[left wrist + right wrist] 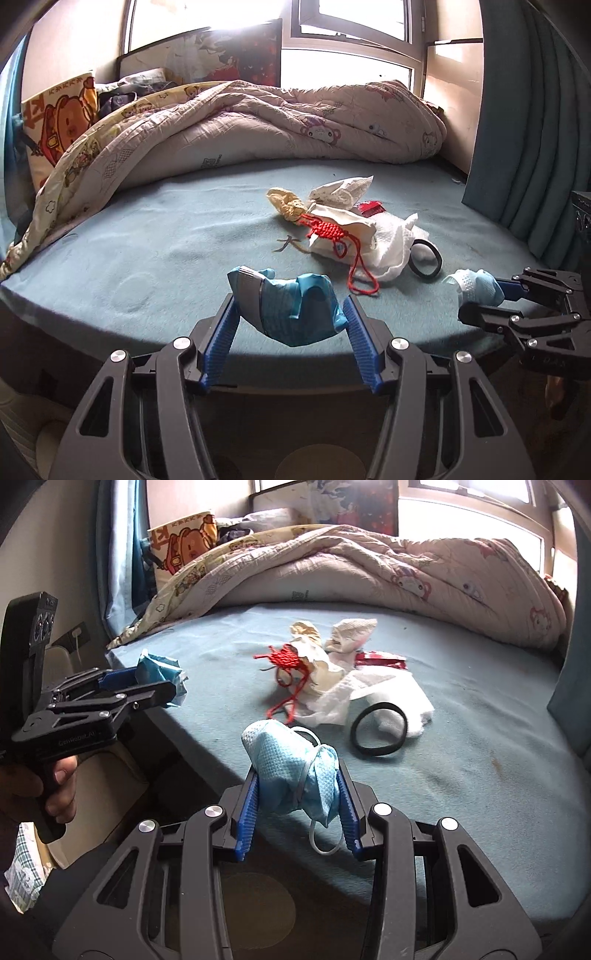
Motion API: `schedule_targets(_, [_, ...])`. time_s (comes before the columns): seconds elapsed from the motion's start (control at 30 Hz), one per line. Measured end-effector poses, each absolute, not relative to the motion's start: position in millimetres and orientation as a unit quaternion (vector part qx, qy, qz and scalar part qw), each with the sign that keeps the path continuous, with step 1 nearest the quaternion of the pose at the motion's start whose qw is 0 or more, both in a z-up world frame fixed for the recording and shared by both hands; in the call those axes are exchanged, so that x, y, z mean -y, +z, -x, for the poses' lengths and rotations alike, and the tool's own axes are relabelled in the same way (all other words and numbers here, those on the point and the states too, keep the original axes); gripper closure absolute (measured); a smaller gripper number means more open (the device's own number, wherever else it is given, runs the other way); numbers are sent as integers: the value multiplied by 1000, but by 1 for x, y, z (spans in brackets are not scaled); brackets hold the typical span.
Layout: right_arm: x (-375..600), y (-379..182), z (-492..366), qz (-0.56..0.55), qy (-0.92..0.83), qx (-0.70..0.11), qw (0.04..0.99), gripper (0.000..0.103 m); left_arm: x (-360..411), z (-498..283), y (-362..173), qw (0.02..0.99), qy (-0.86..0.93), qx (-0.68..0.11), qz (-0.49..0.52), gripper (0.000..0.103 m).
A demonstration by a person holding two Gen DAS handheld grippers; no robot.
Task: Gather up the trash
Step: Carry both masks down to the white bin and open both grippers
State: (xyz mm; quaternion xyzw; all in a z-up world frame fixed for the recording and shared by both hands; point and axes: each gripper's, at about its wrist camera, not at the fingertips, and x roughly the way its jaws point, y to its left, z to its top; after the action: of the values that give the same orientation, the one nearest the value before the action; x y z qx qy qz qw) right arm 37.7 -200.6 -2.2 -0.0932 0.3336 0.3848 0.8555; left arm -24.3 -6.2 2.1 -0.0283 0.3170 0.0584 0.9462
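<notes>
Now both grippers are full. The left gripper [291, 325] has its jaws squeezed on a blue wrapper [291, 310], and the right gripper [299, 797] has its jaws squeezed on a crumpled blue mask [291, 768]. Both are held up near the front edge of the bed [147, 240].

I think the job now is to carry these two bits away to a bin, though no bin shows. Keep the jaws tight, because the mask is soft and its white loop [325, 845] hangs down and could catch on something. Move both away from the pile so nothing gets knocked.

More trash lies in a pile in the middle of the bed: white tissue [391, 243], a red cord [328, 230], a black band [378, 734] and a red wrapper [380, 661].

The sheet is soft and blue-green. A quilt [258, 125] is bunched at the back, under a bright window [351, 37], with a curtain [535, 129] at the side.
</notes>
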Motion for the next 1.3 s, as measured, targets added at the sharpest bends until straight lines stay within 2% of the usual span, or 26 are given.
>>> schedule_targets(0.13, [185,-3,7,108,422,-336,835,67,-3,73,-13,940,62,-333,37,47])
schedule_targets(0.23, [174,-27,48,128,443,-352,815,67,-5,111,-39,933,54,-353,33,47])
schedule_targets(0.43, [161,-125,107,150,460,-414,771,66,-4,160,-143,902,35,-428,49,47])
schedule_targets(0.67, [158,-253,129,153,439,-490,738,66,12,161,-272,862,47,-503,40,47])
schedule_targets(0.83, [158,-317,134,172,425,-533,711,66,22,156,-331,840,21,-540,41,47])
schedule_targets(0.97, [151,-350,138,186,416,-560,692,65,20,150,-347,831,11,-555,38,46])
schedule_targets(1.0, [148,-357,137,190,413,-562,691,63,18,149,-347,832,10,-553,37,46])
schedule_targets(1.03, [145,-360,137,193,409,-565,690,49,15,148,-347,832,8,-553,38,46])
schedule_targets(1.07, [143,-364,137,193,405,-569,689,24,14,147,-348,832,8,-553,38,46])
schedule_targets(1.13, [144,-366,133,191,392,-564,701,7,17,150,-354,833,10,-551,39,45])
schedule_targets(1.2, [149,-363,125,187,381,-554,716,7,18,154,-357,833,9,-552,36,45])
schedule_targets(1.3, [161,-360,114,165,374,-549,729,7,29,149,-363,832,6,-554,29,26])
